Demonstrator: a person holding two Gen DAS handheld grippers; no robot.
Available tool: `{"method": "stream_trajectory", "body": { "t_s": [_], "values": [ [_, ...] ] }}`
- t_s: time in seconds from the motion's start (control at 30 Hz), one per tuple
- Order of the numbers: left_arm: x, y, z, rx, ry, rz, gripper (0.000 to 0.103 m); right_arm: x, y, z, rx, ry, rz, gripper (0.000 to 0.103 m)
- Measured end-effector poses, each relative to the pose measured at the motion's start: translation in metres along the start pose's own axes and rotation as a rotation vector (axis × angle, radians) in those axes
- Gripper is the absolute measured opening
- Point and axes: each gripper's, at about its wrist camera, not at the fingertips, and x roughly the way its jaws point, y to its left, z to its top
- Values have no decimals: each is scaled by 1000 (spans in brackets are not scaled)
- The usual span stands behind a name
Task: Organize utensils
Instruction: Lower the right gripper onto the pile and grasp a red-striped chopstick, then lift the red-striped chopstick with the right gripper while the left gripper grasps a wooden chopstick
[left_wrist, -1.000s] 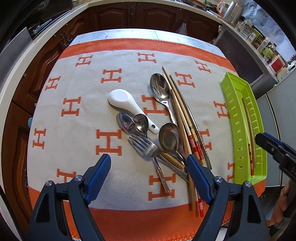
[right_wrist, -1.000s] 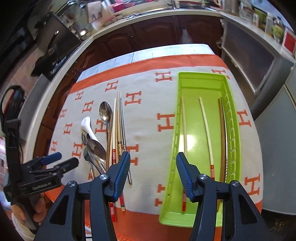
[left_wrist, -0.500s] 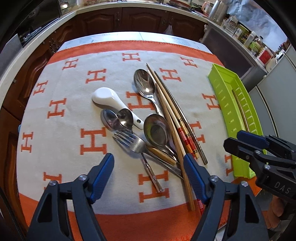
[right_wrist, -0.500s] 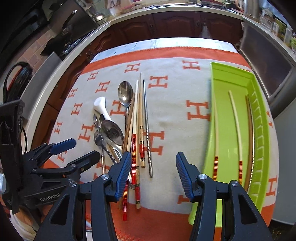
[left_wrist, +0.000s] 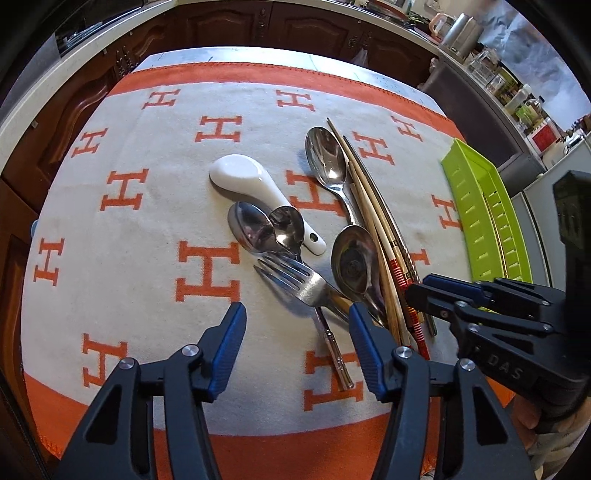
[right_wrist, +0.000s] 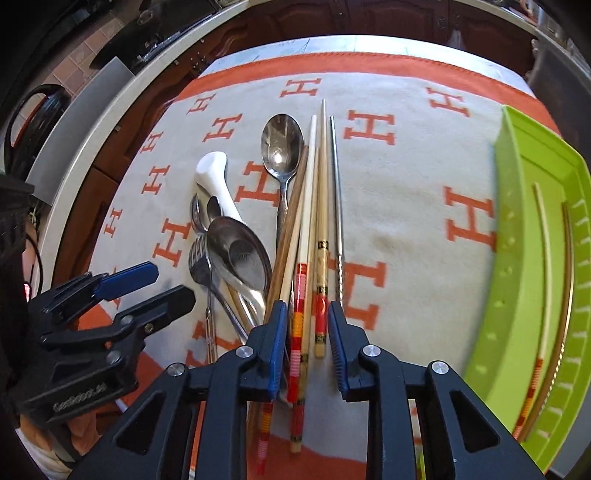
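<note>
Right tool (right_wrist: 307, 323) astride chopsticks (right_wrist: 320, 295) (jaws parted), left tool (left_wrist: 297, 325) agape

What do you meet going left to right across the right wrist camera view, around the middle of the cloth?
left gripper → white ceramic spoon → large steel spoon → steel chopstick → green tray

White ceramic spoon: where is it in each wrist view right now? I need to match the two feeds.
Left wrist: white ceramic spoon lies centre, bowl toward upper left, handle under two small steel spoons.
Right wrist: white ceramic spoon sits left of centre, foreshortened.
Shared landmark: the large steel spoon just to its right in both.
</note>
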Motion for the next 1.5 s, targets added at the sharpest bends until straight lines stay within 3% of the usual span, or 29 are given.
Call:
{"method": "stream_trajectory", "body": {
  "t_s": [0.2, 0.3, 0.47, 0.67, 0.8, 0.87, 1.07, 1.17, 1.5],
  "values": [
    [3, 2, 1, -8, 14, -25, 56, 15, 7, 12, -31, 15, -25, 22],
    [5, 0, 1, -4, 22, -31, 56, 20, 5, 16, -29, 16, -42, 11],
    [6, -4, 1, 3, 26, -30, 56, 21, 0, 16, -25, 5, -30, 6],
    [8, -15, 4, 23, 42, -47, 56, 13, -6, 11, 2, -28, -26, 5],
    [13, -23, 8, 24, 76, -97, 56, -9, -15, 5, 31, -83, 8, 5],
    [20, -25, 13, 8, 104, -141, 41, -21, -22, 3, 52, -107, 24, 5],
    [43, -30, 22, -75, 205, -270, 16, -52, -44, -3, 110, -165, 57, 5],
    [50, -36, 24, -85, 224, -285, 16, -61, -54, -6, 131, -180, 74, 5],
    [63, -54, 28, -62, 243, -201, 16, -66, -66, -16, 163, -200, 107, 5]
  ]
}}
